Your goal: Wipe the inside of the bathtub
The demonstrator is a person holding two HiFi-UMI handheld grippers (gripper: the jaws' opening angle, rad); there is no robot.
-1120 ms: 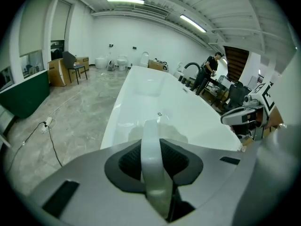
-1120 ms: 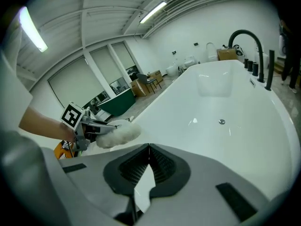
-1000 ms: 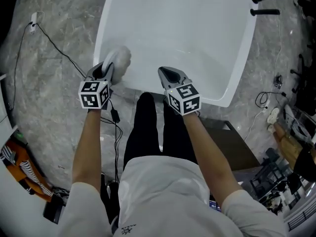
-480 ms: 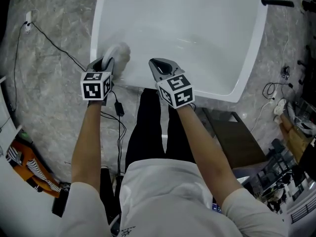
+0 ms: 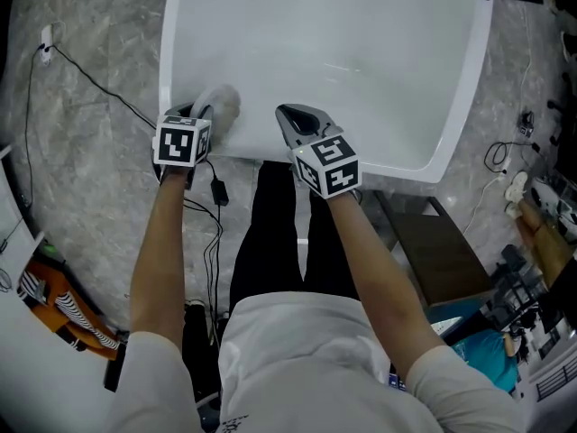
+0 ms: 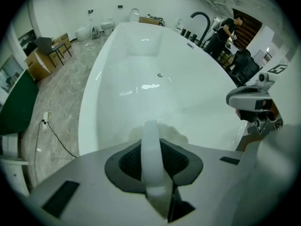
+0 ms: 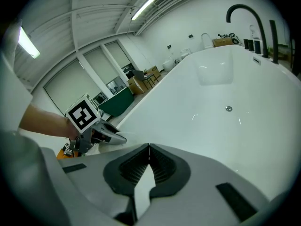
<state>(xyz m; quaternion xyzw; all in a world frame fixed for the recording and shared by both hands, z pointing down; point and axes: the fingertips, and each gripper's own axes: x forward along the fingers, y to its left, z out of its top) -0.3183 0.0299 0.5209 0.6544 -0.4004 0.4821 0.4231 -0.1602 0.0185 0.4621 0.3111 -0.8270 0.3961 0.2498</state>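
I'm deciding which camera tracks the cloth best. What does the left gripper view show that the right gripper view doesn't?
Only the left gripper view: the white cloth clamped in the left tongs, its fluffy end against the bathtub, the right tongs from the side, and a cable on the floor. Only the right gripper view: the right tongs' own jaws closed on nothing, the left tongs' marker cube, and ceiling lights. Both: the bathtub, its drain and the black faucet.

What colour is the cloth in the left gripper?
White; the cloth shows best in the head view.
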